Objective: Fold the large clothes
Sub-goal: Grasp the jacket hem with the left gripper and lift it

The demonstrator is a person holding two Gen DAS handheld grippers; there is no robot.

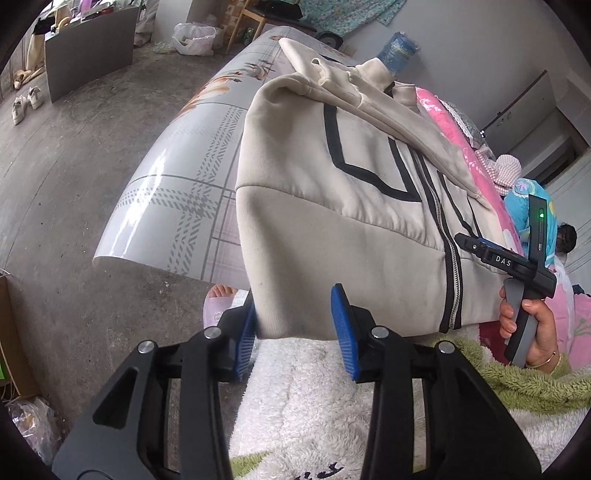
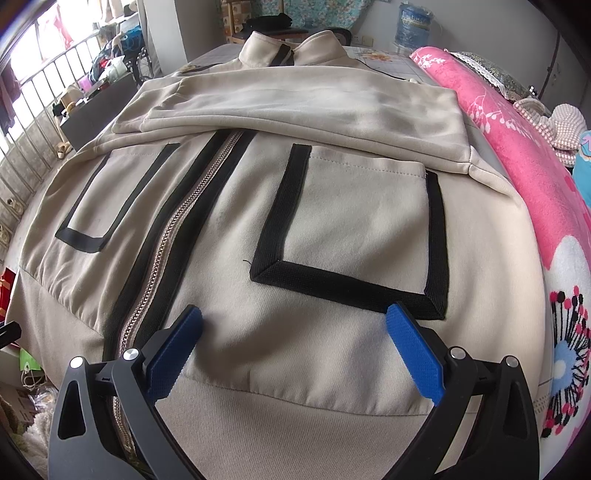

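A beige zip-up jacket [image 1: 332,206] with black trim and a metal zipper lies flat on a table, sleeves folded across its chest [image 2: 295,107]. My left gripper [image 1: 295,325] is open at the jacket's bottom left hem corner, which sits between the blue pads [image 1: 341,325]. My right gripper [image 2: 295,332] is open and hovers over the lower right front of the jacket [image 2: 332,221], just below the black-trimmed pocket [image 2: 354,229]. The right gripper also shows in the left wrist view [image 1: 524,269], held in a hand at the jacket's right hem.
The table [image 1: 177,192] has a glossy plaid and floral cover. A pink floral blanket [image 2: 524,177] lies along the jacket's right side. A blue water jug [image 2: 413,22] stands at the back. Concrete floor [image 1: 74,166], shoes and a grey board lie to the left.
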